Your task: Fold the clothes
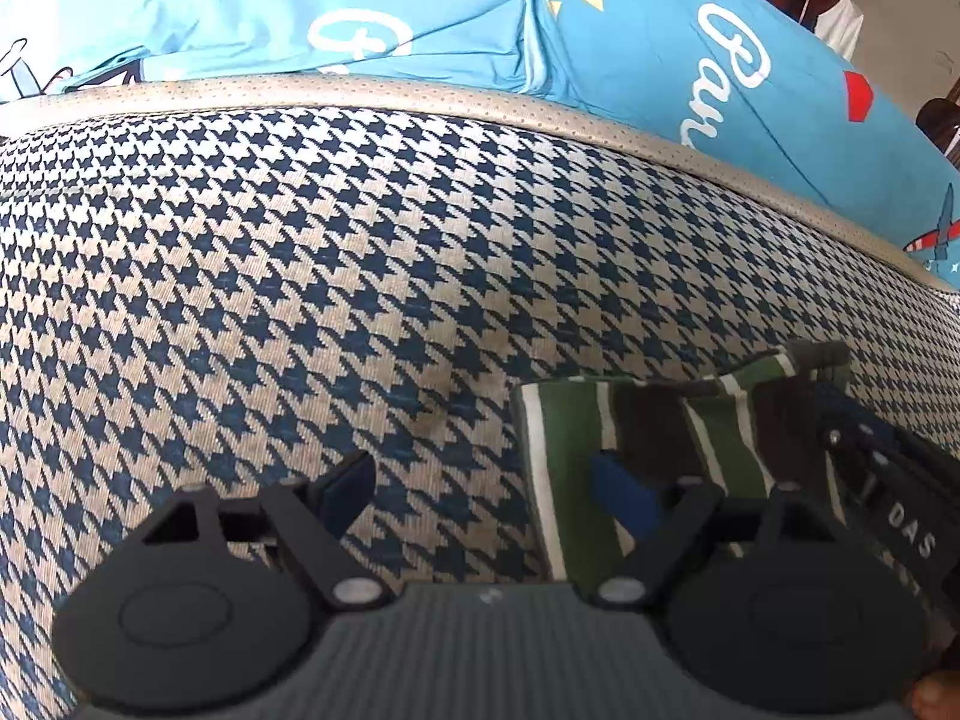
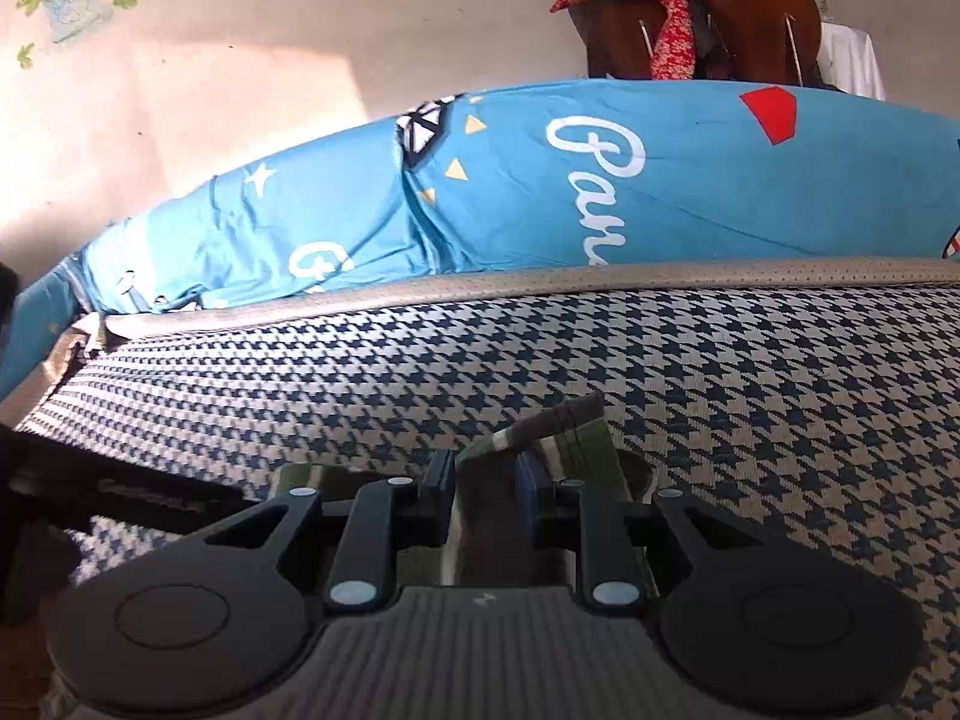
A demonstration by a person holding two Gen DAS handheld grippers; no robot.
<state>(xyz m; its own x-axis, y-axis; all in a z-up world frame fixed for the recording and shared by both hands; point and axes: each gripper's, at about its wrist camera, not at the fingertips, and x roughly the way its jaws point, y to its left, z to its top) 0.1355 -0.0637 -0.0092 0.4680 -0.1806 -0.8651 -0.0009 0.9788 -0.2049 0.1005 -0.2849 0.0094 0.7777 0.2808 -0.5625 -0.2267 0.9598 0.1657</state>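
Observation:
A green garment with white and dark brown stripes (image 1: 564, 438) lies on the houndstooth mattress (image 1: 300, 240). My left gripper (image 1: 480, 474) is open just above the mattress, with only bare mattress between its fingers. Its right finger (image 1: 624, 498) hangs over the garment's left edge. My right gripper (image 2: 486, 468) is shut on a bunched fold of the striped garment (image 2: 558, 420), lifting it slightly. In the left wrist view the right gripper's black body (image 1: 870, 480) shows over the garment's right side. The left gripper (image 2: 120, 492) appears dark at the left of the right wrist view.
A beige piped edge (image 1: 420, 96) bounds the mattress at the back. Behind it lies blue printed bedding (image 2: 660, 180). Further back stand a pale wall (image 2: 210, 60) and a brown chair draped with red cloth (image 2: 672, 18).

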